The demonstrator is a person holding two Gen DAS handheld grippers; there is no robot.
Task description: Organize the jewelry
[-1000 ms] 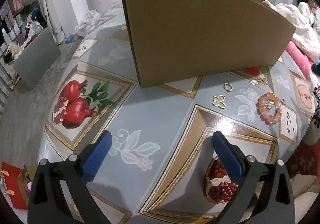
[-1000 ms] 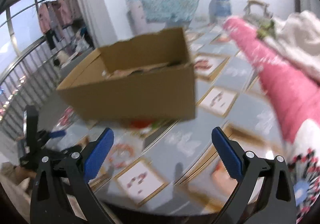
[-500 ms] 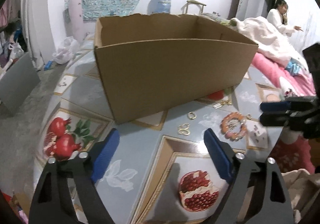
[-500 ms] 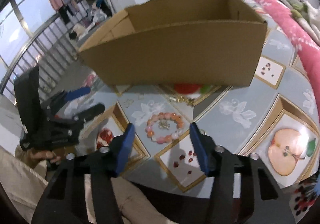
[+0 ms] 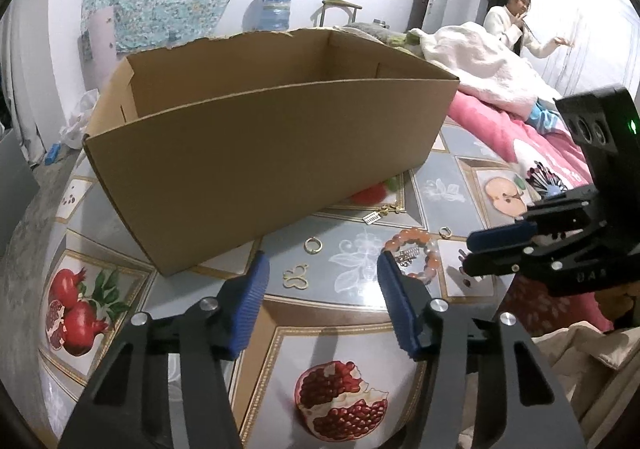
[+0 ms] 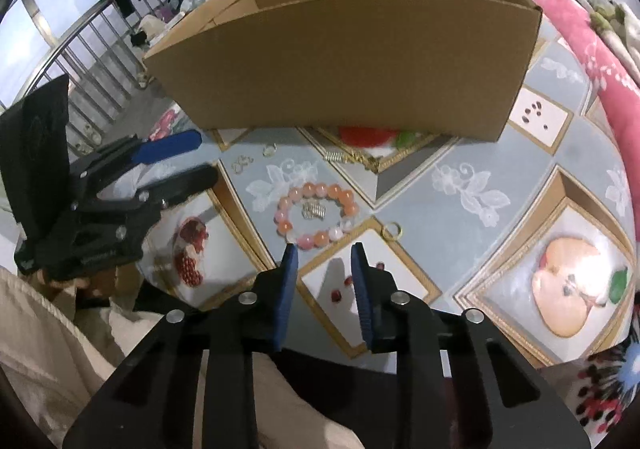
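Currently right gripper (image 6: 324, 263) jaws have just been closing, nothing between them; bead bracelet (image 6: 316, 213) lies on the table (image 6: 420, 201) just ahead, before the cardboard box (image 6: 352, 61). Left gripper (image 5: 322, 279) likewise narrowing, empty, bracelet beside its right fingertip.

Plain brown box (image 6: 352, 65), pink-orange bead bracelet (image 6: 316, 213), fruit-patterned blue-grey tablecloth (image 6: 460, 185) with gold borders

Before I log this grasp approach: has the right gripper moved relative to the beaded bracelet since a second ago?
Yes. The right gripper has closed in on the beaded bracelet, its tips now just short of the near beads. Its jaws have been closing, with nothing between them.
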